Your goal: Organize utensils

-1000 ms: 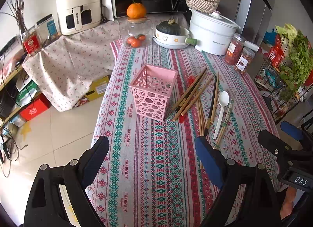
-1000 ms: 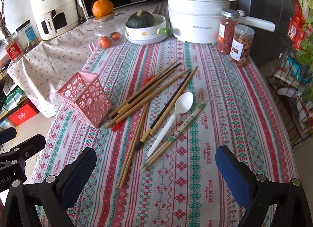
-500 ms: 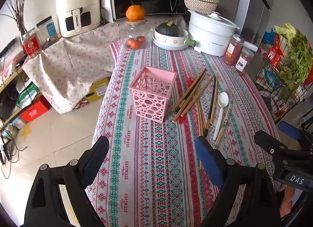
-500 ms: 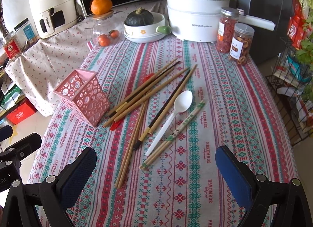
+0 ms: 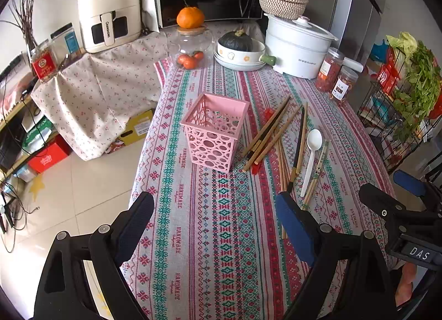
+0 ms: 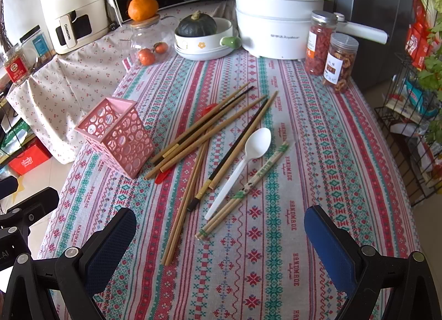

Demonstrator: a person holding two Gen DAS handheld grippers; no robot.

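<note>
Both grippers had eased slightly forward over the table (image 6: 317,126) since the earlier frames; nothing lying on the cloth had shifted. Left gripper (image 5: 215,226): jaws spread wide, nothing between them, hovering above the near end of the table, short of the basket (image 5: 215,132). Right gripper (image 6: 221,240): jaws likewise spread and empty, hovering above the near ends of the chopsticks (image 6: 207,137).

Basket: pink, perforated, upright, empty as far as could be seen, toward the left edge of the table. Chopsticks: a loose pile of wooden and dark sticks lying flat just right of the basket, several crossing one another, the nearest ends touching or almost touching its base. Spoon (image 6: 248,157): white plastic, lying flat just right of the pile, bowl pointing away. Wrapped chopsticks (image 6: 248,184): a pair in a paper sleeve, lying alongside the spoon on its right. A red item (image 6: 163,176) showed partly from beneath the pile; what it was could not be told.

Far end of the table: white pot (image 6: 276,21), two jars (image 6: 331,49), a bowl holding a squash (image 6: 196,27), and a glass jar (image 6: 149,41) topped by an orange.
</note>
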